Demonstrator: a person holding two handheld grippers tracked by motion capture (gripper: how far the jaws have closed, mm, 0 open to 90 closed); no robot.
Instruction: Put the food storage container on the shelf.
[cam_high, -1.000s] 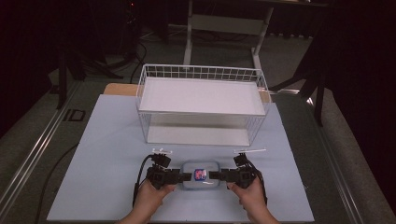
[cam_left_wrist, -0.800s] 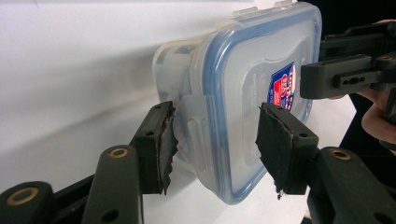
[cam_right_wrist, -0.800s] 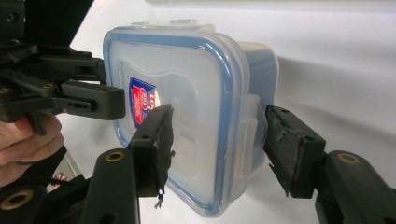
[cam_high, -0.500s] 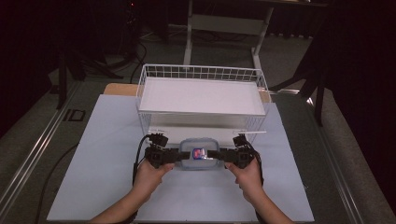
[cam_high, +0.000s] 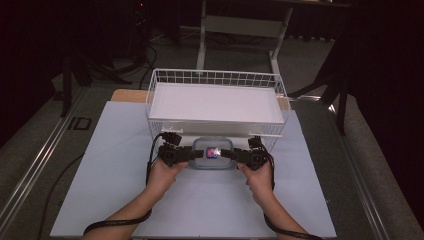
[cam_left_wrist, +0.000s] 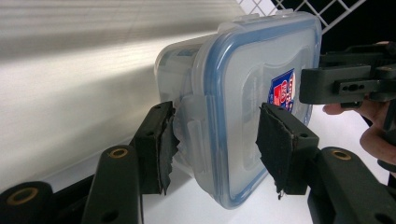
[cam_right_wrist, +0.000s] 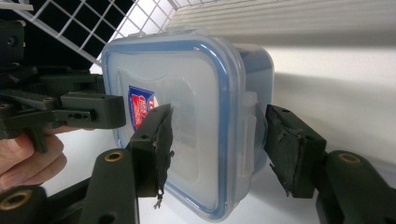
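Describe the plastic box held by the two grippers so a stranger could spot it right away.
Start at the white wire basket on the pale table. Right against its near side, a small clear container sits between the left gripper and right gripper. Its blue-rimmed lid with a red-and-blue sticker is unmistakable.

Dark lab or studio, covered table, floor rails, stand legs

In front of me a white wire basket stands on the far half of my table, close to its back edge, with a flat white board lying inside it. A pale mat covers the tabletop, and a bare wooden corner shows at the back left. Beyond the far edge stands a grey metal stand.
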